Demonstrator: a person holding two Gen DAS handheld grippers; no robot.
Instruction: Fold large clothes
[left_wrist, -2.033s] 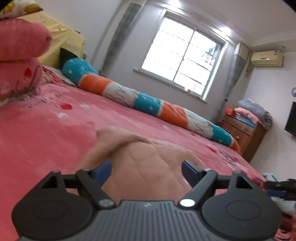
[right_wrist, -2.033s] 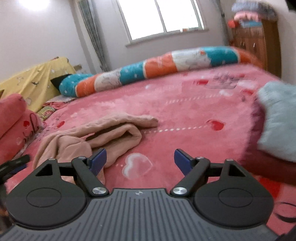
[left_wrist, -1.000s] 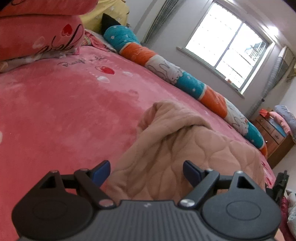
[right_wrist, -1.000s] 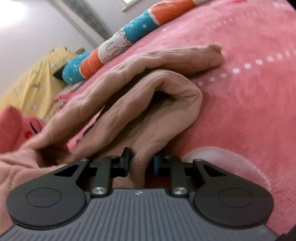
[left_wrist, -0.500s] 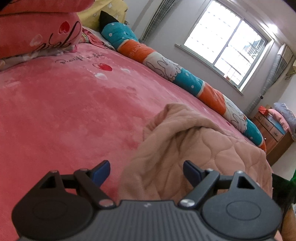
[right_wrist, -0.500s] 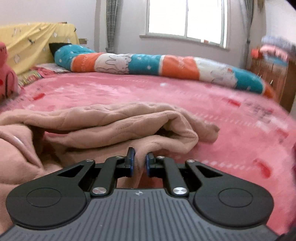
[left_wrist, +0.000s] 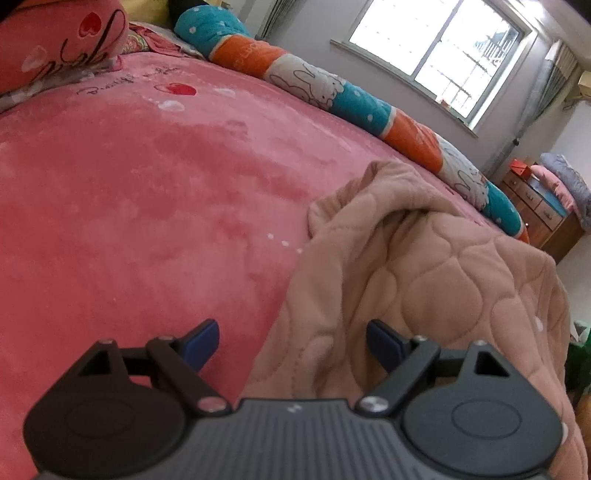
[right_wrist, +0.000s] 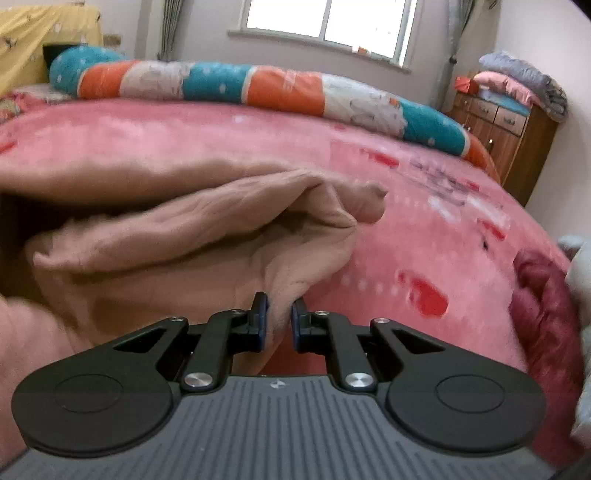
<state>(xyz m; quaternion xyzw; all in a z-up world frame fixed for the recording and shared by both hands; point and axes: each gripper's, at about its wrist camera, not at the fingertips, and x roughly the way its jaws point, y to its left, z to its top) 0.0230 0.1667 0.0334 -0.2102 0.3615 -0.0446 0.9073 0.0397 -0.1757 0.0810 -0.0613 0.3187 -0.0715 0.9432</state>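
- The garment (right_wrist: 192, 236), a tan quilted piece of clothing, lies crumpled on the pink bed (left_wrist: 129, 206), bunched into loose layers rather than spread flat.
- The right gripper (right_wrist: 279, 317) is clamped on a fold of the garment's edge; the cloth is pinched between its blue pads, likely so that this edge can be pulled out and the piece straightened for folding.
- The left gripper (left_wrist: 291, 341) has its jaws wide apart, holding nothing; the garment's near edge lies between and under them, which looks like a lineup for a second grip.
- A striped bolster (right_wrist: 258, 88) runs along the bed's far side, well apart from the garment.
- Cursive writing on the bed cover near the pillow (left_wrist: 59, 48) cannot be made out with certainty.
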